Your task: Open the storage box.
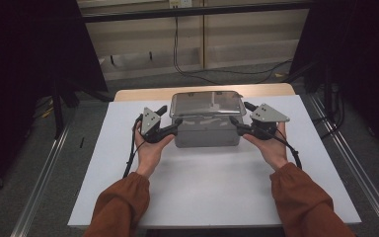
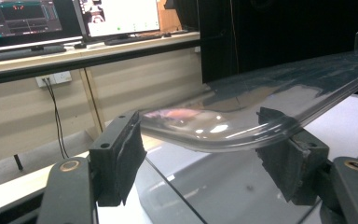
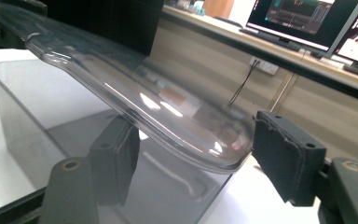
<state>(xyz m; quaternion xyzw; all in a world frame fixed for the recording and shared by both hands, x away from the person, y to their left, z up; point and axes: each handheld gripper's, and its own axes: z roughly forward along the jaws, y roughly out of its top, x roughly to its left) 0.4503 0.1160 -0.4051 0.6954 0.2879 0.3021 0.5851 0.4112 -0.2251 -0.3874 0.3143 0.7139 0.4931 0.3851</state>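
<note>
On the white counter (image 1: 212, 182), seen from above, a grey see-through box (image 1: 206, 132) sits mid-counter with a clear lid (image 1: 207, 103) on or just above it, long axis running left to right between the two hands.

At the lid's left end, the left gripper (image 1: 170, 121) has its fingers (image 2: 116, 156) spread on either side of the lid's rounded rim. In the left gripper view the rim passes between the pads; the far pad looks to touch it, the near one seems just apart, so I cannot tell whether this is a true pinch. The lid stretches away from these fingers toward the other hand.

In the middle, the lid tilts in both gripper views, its edge standing clear above the box's rim, which suggests it is lifted rather than seated. The box below looks empty.

At the right end, the right gripper (image 1: 240, 118) mirrors the left. Its fingers (image 3: 289, 161) are spread too, with the lid's corner lying between them; gaps show on both sides, so the corner is straddled, not pinched.

Both hands stand about equally near, one per short end. My judgement: the next move turns on both sets of fingers bearing on the rim together and keeping the lid level. Bare counter lies open in front and to both sides; the far edge is close behind the box.
</note>
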